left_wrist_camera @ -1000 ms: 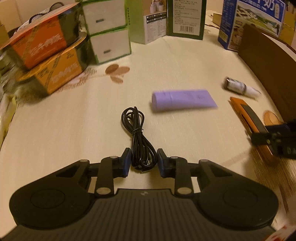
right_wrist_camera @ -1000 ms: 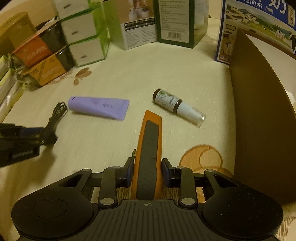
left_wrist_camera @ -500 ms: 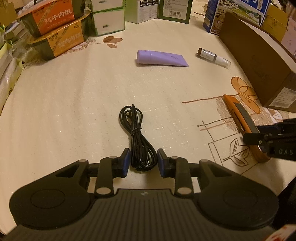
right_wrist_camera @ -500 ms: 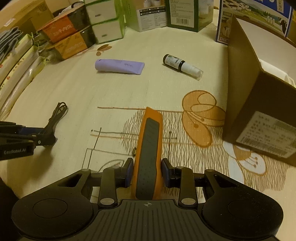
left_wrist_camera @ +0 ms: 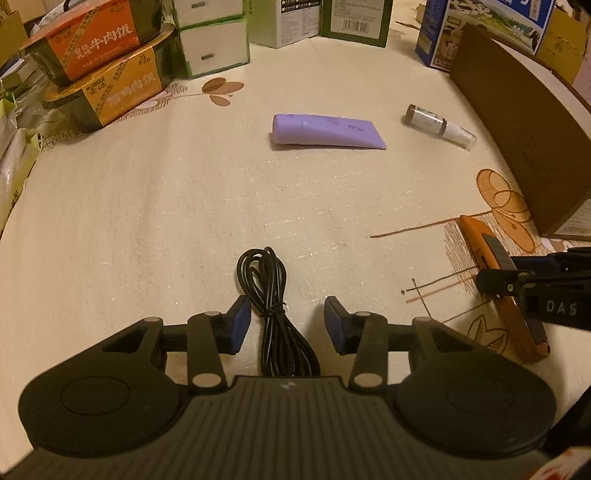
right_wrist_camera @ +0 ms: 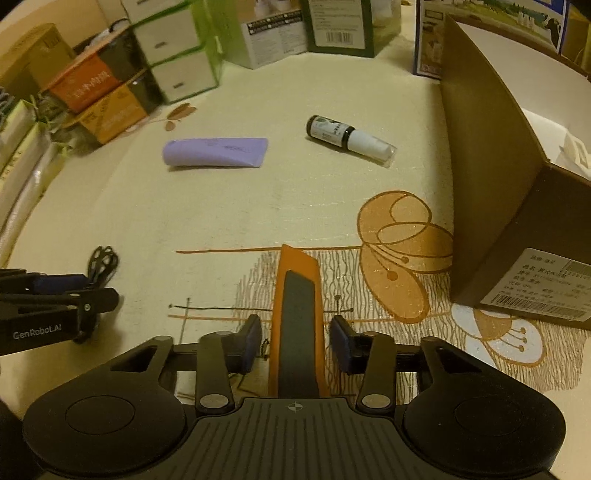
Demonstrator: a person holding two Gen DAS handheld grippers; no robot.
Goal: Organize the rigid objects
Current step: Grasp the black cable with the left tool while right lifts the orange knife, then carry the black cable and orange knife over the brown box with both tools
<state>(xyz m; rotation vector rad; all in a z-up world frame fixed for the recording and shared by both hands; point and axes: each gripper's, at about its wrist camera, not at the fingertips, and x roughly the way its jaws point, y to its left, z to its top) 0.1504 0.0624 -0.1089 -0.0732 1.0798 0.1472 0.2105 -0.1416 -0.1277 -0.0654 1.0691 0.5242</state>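
Far left, your stacked orange food boxes sit at the table's back edge, with the white-and-green cartons just beside them. Coming across the cream tablecloth, your left gripper has just been opening: its blue pads stand apart now, clear of the bundled black cable, which lies on the cloth between them, touched by neither pad. So that one is loose, jaws parted, cable down on the table.

Further along, the purple tube lies flat mid-table, and to its right the small dark bottle with the clear cap lies on its side, well apart from both grippers.

Now your right gripper: the orange utility knife runs straight up between its fingers, resting on the patterned cloth. There is a thin gap on each side of the handle, so the pads stand narrow around it and do not pinch it. From the left wrist view you see that same knife lying by the brown flower print.

Right edge: the brown cardboard box stands open, near the knife, with the blue milk carton behind it.
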